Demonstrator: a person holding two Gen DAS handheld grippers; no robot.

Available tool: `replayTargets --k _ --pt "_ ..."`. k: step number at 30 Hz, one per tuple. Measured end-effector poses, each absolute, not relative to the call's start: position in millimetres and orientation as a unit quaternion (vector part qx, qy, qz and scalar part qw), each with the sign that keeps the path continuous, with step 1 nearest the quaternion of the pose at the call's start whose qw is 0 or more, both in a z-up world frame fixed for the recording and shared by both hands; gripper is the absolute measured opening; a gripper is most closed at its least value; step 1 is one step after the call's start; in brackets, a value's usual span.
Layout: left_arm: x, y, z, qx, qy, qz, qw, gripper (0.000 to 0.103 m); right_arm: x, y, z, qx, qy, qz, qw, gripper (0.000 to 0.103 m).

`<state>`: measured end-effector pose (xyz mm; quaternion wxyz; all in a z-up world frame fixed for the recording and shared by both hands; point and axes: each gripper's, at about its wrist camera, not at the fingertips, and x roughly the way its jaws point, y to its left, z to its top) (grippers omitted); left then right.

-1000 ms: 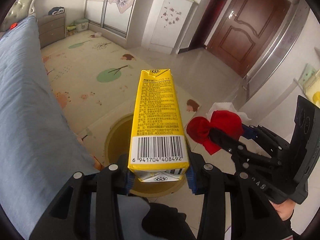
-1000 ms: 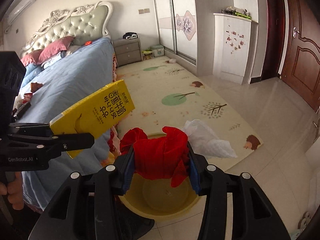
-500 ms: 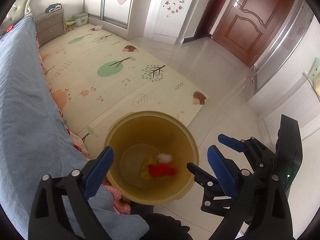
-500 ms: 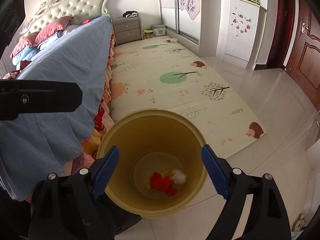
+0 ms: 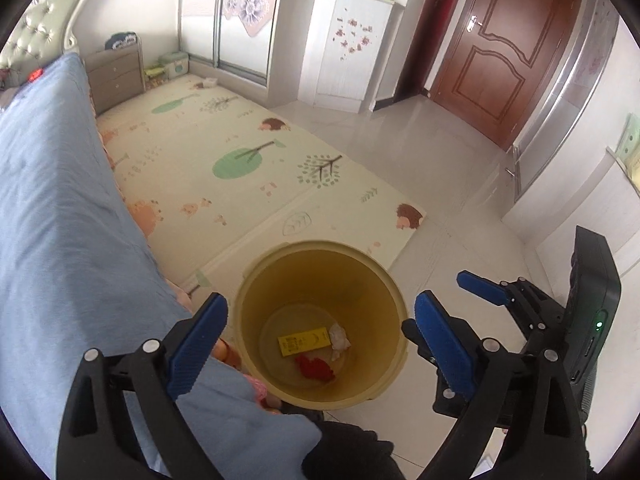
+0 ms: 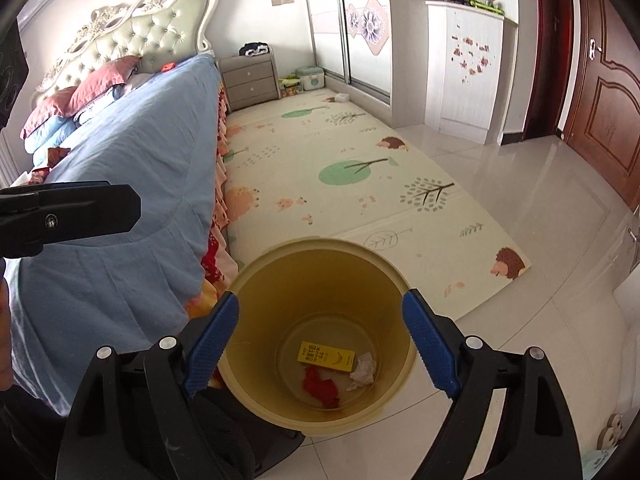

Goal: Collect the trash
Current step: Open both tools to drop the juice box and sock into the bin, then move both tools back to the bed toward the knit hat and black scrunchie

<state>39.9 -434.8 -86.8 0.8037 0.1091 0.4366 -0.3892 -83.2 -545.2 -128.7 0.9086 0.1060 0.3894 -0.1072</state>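
Fingers of both grippers stand spread wide and hold nothing: the left gripper [image 5: 316, 330] and the right gripper [image 6: 320, 330] each frame the mouth of the yellow bin [image 6: 256, 276] from above.

Change noted: a second ago the left gripper was clamped on the yellow carton and the right on the red wrapper with a white tissue behind it. All three now lie on the bin floor: the yellow carton [image 6: 326, 356] flat toward the far side, the red wrapper [image 6: 320, 386] nearer, and the white tissue [image 6: 364, 370] to the right of the carton. Judgement: this deposit is complete, and both grippers are free for a further pick-up.

Surroundings, outward from the bin. Its rim stands on the tiled floor [image 6: 520, 360] at the near corner of the patterned play mat [image 6: 340, 184]. On the left, the blue bedcover [image 6: 120, 184] hangs just beside the bin wall; in the left wrist view the left finger [image 5: 196, 340] sits over that cloth, so a snag there is the likeliest risk on withdrawal. To the right and far right the tiles are open toward the brown door [image 5: 504, 52]. Small items show on the bed near the pillows [image 6: 76, 96], too small to identify; they may be remaining trash.
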Motion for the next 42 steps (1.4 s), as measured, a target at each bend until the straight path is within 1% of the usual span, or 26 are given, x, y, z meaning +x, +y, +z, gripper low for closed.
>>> replayTargets --k 11,14,16,18,20,22,25,26,27,31,37,42 --pt "31.9 -379.4 -50.5 0.080 0.403 -0.373 0.832 0.095 -82.4 -508.2 -89.4 0.068 0.350 -0.130 0.925 0.081" --pt "26.3 -352.8 -35.1 0.069 0.361 -0.339 0.866 0.095 -85.9 -488.8 -69.6 0.050 0.319 -0.153 0.934 0.082" --pt "22.3 -329.1 -23.7 0.058 0.332 -0.313 0.888 0.095 -89.4 -473.9 -55.4 0.042 0.288 -0.149 0.945 0.084" --pt "18.1 -301.2 -12.2 0.049 0.301 -0.286 0.908 0.096 -90.9 -454.6 -41.8 0.030 0.256 -0.140 0.956 0.085" --pt "14.2 -275.8 -1.9 0.048 0.271 -0.253 0.927 0.099 -91.0 -434.4 -32.2 0.017 0.225 -0.126 0.966 0.086" --pt "8.8 -246.2 7.1 0.047 0.242 -0.212 0.946 0.099 -88.0 -414.3 -25.6 0.012 0.201 -0.104 0.974 0.086" --pt "2.1 -200.8 18.2 0.039 0.209 -0.161 0.964 0.099 -80.4 -384.5 -16.5 0.022 0.174 -0.059 0.983 0.091" --pt "0.7 -182.3 21.7 0.034 0.200 -0.143 0.969 0.099 -77.3 -373.8 -14.4 0.029 0.167 -0.038 0.985 0.095" --pt "-1.1 -168.7 23.7 0.030 0.194 -0.130 0.972 0.099 -74.6 -362.8 -12.8 0.034 0.160 -0.016 0.986 0.095" --pt "-1.3 -107.4 23.9 0.010 0.198 -0.078 0.977 0.099 -65.0 -317.4 -4.8 0.040 0.137 0.047 0.989 0.095" --pt "7.1 -33.8 8.9 -0.034 0.230 -0.034 0.972 0.099 -46.7 -252.4 -1.0 0.028 0.143 0.102 0.984 0.095" --pt "4.3 -8.5 10.4 -0.038 0.220 -0.014 0.975 0.099 -41.8 -223.1 4.7 0.019 0.138 0.099 0.985 0.095"
